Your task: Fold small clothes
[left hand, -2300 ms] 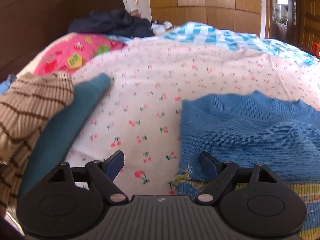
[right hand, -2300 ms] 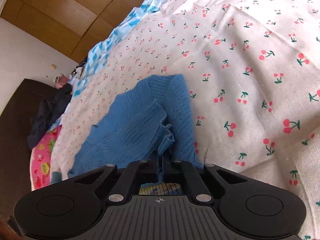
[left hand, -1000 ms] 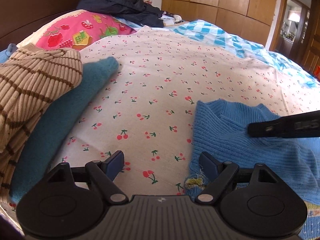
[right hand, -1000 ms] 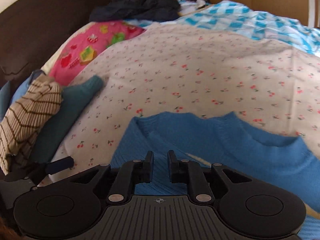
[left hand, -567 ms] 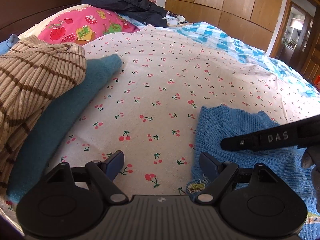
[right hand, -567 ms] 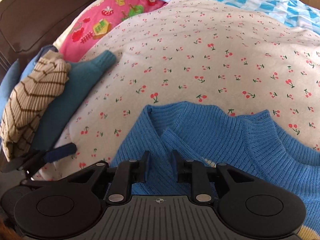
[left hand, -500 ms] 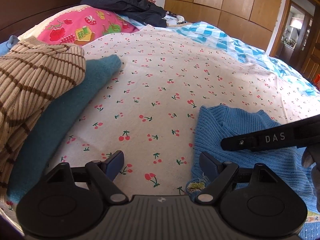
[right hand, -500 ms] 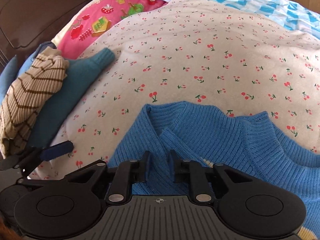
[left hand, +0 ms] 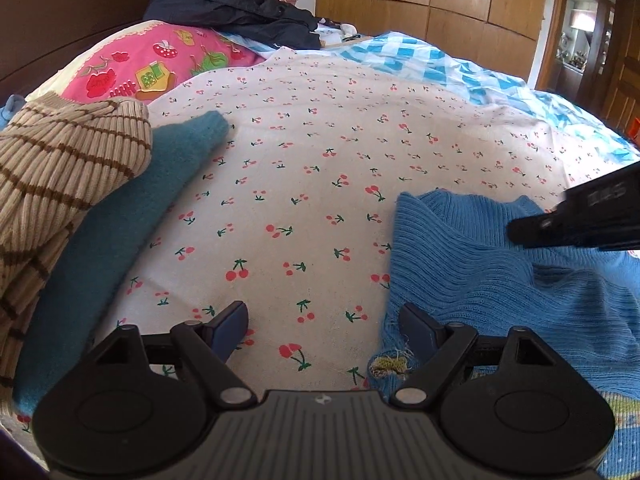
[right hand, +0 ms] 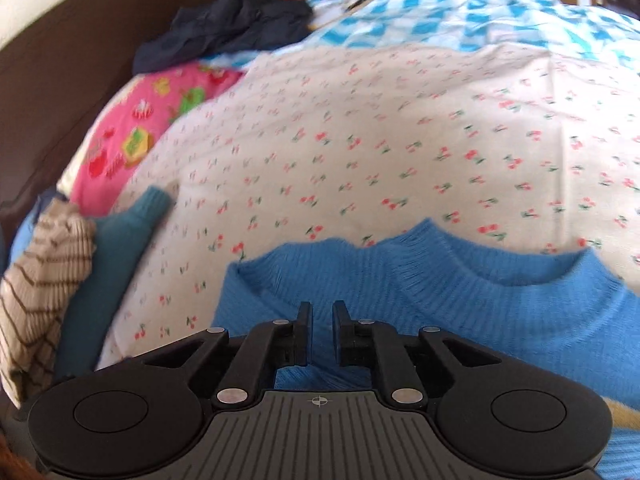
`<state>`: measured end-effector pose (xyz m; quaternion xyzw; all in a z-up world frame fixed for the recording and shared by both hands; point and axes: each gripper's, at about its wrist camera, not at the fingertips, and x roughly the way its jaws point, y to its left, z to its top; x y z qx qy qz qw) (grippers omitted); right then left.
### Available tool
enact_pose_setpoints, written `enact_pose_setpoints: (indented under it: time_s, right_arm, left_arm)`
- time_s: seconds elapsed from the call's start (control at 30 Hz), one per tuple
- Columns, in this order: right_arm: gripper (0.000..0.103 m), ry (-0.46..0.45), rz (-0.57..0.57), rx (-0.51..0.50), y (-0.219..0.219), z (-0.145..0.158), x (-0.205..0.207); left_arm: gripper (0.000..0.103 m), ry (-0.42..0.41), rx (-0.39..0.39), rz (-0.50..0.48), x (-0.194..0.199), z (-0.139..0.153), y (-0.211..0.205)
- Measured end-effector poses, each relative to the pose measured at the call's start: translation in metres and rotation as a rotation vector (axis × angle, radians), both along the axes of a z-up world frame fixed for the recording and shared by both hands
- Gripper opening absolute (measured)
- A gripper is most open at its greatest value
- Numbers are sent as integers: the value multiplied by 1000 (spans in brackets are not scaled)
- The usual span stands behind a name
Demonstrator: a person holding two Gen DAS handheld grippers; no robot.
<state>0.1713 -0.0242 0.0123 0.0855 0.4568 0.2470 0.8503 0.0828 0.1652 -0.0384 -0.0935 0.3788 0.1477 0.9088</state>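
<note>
- Blue sweater (left hand: 500,280) lies on cherry sheet (left hand: 320,168), R of centre.
- L gripper (left hand: 324,320): wide apart, nothing gripped.
- R gripper (right hand: 322,322): narrow gap, opening above sweater; looks unpinched, view blurry.

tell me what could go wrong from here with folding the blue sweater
1. The right hand-held gripper has its jaws opening over the blue sweater, a narrow gap showing between them, so the fold it just laid may spring back or sit crooked.
2. The left hand-held gripper is wide open at the frayed hem corner; a fingertip could snag those loose threads.
3. The teal garment and striped knit lie close by and could get dragged in.
</note>
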Motion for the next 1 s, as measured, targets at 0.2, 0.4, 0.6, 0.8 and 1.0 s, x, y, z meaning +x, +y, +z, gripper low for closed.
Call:
enact_pose_setpoints:
  time_s: [0.2,0.4,0.6,0.8,1.0]
  right_arm:
    - [13,-32,-259,-2,-100,18,-47]
    - [13,5,-503,13,-179,6,-82]
    - [19,28,-524,13,-190,-12,-83]
    - [19,75,-468,-9,-176,-22,-84]
    - [6,105,-476,75,-187,-14,-97]
  left_arm:
    - [88,0,24,-3,0,0,-3]
    - [88,-5,39,0,-1,0,-5]
    - [88,-10,74,-2,-2,0,-10]
    - [88,-13,90,0,-2,1,-13]
    - [87,-43,94,-5,-5,5,-13]
